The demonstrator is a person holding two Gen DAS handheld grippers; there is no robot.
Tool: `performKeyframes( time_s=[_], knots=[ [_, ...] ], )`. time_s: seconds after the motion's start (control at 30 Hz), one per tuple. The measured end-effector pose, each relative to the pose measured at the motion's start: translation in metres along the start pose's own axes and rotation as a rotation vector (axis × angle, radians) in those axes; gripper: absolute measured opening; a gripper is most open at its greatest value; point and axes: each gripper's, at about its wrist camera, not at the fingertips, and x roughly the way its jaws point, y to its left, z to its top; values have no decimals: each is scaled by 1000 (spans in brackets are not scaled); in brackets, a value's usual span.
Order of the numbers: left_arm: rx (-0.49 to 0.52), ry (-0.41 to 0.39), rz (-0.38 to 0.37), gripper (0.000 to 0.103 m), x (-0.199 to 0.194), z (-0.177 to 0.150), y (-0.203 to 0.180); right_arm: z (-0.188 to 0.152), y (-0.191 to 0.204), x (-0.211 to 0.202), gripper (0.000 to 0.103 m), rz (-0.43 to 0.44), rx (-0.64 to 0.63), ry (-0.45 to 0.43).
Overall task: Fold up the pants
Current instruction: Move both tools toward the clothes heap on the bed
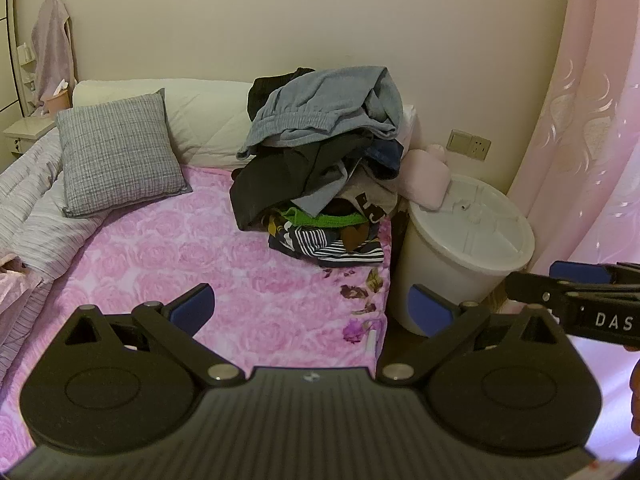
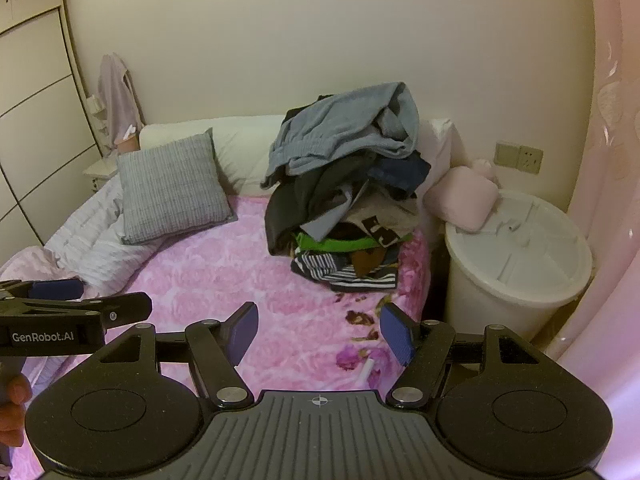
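Observation:
A tall heap of clothes (image 1: 320, 168) (image 2: 348, 196) stands at the far right of the bed, with grey-blue pants (image 1: 328, 116) (image 2: 348, 136) crumpled on top and dark, green and striped garments under them. My left gripper (image 1: 312, 308) is open and holds nothing, well short of the heap above the pink rose bedspread (image 1: 180, 264). My right gripper (image 2: 318, 332) is open too, also empty and short of the heap. Each gripper shows at the edge of the other's view: the right one (image 1: 560, 284) and the left one (image 2: 80, 296).
A grey pillow (image 1: 116, 156) leans on a white headboard cushion (image 1: 200, 112) at the back left. A striped quilt (image 1: 36, 216) lies bunched along the bed's left side. A white lidded bin (image 1: 468, 248) with a pink pouch (image 1: 424, 180) stands right of the bed, beside a pink curtain (image 1: 592, 140).

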Motion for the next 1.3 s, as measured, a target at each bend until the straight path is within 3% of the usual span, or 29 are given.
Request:
performKeyframes(
  time_s=[0.43, 0.77, 1.03, 1.3],
  knots=[
    [-16, 17, 7, 101, 15, 14, 8, 10, -1, 18, 65, -5, -3, 32],
    [-44, 14, 53, 101, 35, 31, 18, 21, -3, 44, 65, 27, -24, 38],
    [-88, 25, 82, 101, 77, 55, 35, 46, -23, 88, 65, 60, -64, 13],
    [-142, 26, 139, 99, 155, 98, 48, 96, -69, 173, 65, 95, -49, 7]
  ],
)
